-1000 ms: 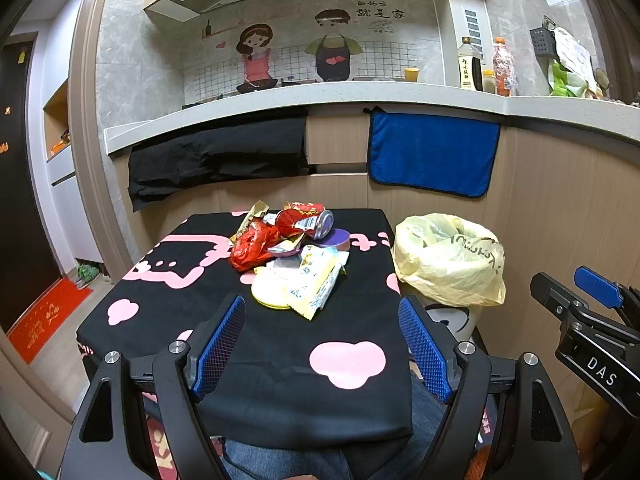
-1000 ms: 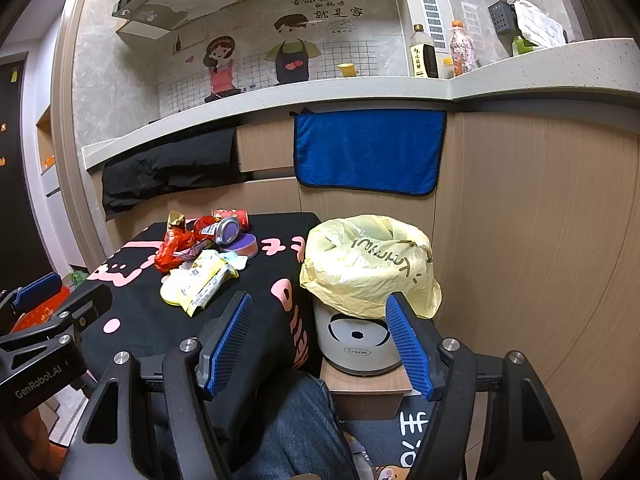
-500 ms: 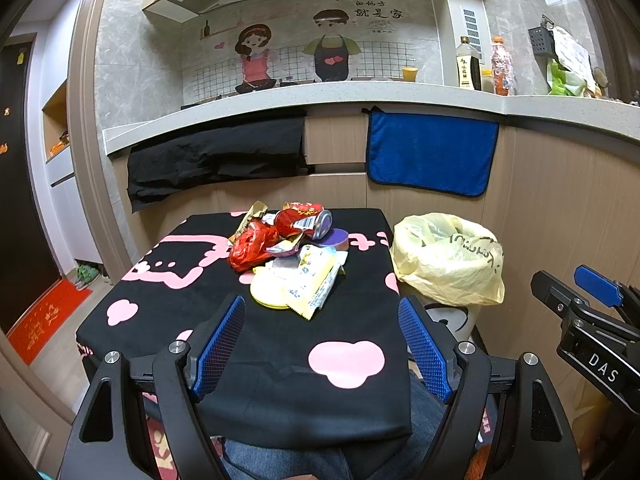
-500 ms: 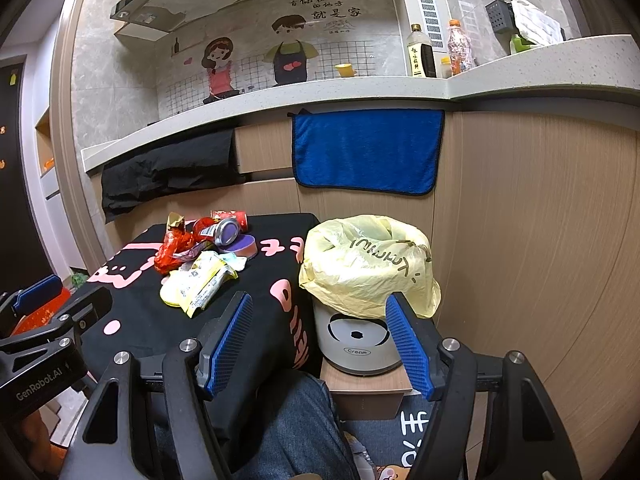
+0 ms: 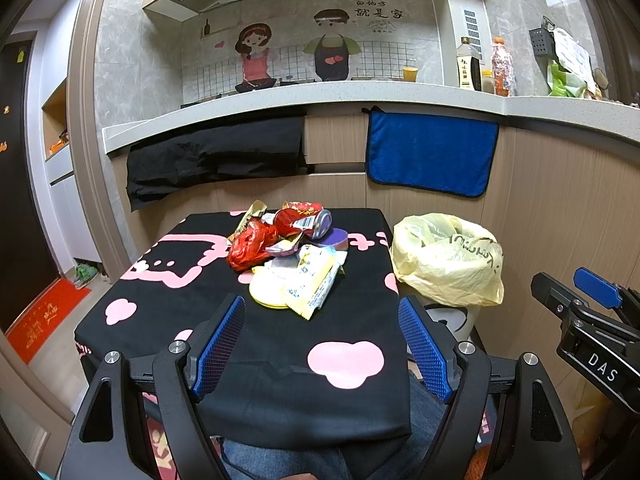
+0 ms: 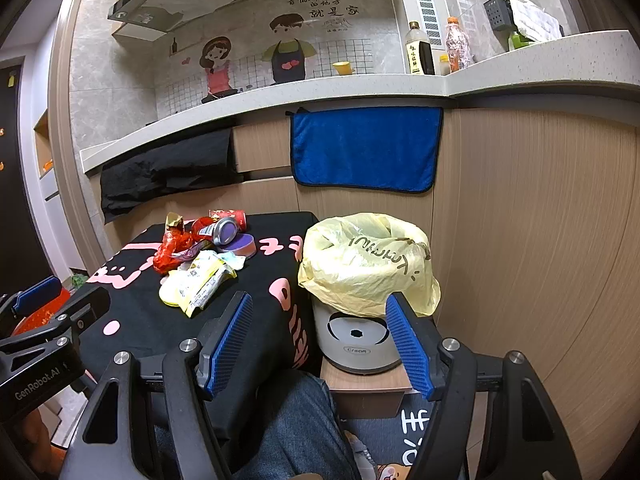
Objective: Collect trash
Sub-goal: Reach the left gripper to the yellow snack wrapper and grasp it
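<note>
Both claws released, empty: left claw [image 5: 322, 346] facing trash pile [image 5: 288, 256], right claw [image 6: 320, 340] near bin [image 6: 356, 344].

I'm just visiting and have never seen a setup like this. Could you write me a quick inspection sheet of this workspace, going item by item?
Surface: small table under a black cloth with pink cartoon shapes.
Job's things: trash pile at the table's far end: red wrapper, red can on its side, yellow packet, purple disc. Beside the table, a grey bin lined with a yellow bag.
Clutter: nothing seen apart from the trash.
Grippers: left gripper and right gripper both open, holding nothing, short of the pile.
Cables: nothing seen.
Surroundings: kitchen counter with bottles, blue towel, black cloth hanging, cartoon wall sticker.
</note>
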A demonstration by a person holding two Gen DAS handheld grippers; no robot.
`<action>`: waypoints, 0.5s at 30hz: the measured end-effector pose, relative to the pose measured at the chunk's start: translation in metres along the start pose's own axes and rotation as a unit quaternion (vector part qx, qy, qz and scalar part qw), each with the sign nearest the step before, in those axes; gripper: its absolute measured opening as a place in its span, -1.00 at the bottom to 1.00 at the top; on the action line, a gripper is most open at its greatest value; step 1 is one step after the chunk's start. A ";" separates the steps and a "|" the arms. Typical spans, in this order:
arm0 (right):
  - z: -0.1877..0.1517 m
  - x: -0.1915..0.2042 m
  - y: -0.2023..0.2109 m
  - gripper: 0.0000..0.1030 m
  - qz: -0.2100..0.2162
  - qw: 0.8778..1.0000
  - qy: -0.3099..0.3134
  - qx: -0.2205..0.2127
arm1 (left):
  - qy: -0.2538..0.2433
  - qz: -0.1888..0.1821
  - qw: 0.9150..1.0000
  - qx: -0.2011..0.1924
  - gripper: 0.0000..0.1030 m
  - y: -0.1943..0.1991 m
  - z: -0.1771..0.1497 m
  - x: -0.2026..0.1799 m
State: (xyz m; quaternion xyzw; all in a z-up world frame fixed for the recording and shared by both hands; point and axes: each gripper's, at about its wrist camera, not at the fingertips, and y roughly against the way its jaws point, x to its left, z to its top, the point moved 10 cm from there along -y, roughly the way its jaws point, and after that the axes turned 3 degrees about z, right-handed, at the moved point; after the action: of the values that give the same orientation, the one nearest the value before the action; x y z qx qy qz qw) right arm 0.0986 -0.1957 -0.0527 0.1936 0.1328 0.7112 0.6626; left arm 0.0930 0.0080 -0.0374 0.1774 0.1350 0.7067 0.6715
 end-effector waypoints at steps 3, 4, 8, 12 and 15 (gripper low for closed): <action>0.000 0.000 0.000 0.29 0.000 1.000 0.000 0.000 | -0.002 0.002 1.000 0.003 0.54 0.000 0.000 0.000; 0.000 0.000 0.000 0.29 -0.001 1.000 0.001 0.001 | -0.003 0.003 1.000 0.003 0.54 0.000 0.001 -0.001; -0.001 -0.005 -0.005 0.29 -0.006 1.000 0.002 0.004 | -0.003 -0.007 1.000 0.010 0.54 -0.005 0.004 -0.005; 0.002 -0.007 -0.017 0.29 -0.010 1.000 0.010 0.009 | -0.009 -0.036 0.999 0.019 0.54 -0.021 0.004 -0.009; 0.008 -0.006 -0.030 0.29 -0.008 1.000 0.019 0.010 | -0.013 -0.061 0.998 0.033 0.52 -0.041 0.003 -0.008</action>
State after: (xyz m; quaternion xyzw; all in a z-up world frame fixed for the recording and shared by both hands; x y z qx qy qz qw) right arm 0.1292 -0.1993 -0.0595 0.1855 0.1541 0.7078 0.6640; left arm 0.1314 0.0021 -0.0524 0.1995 0.1600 0.6574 0.7088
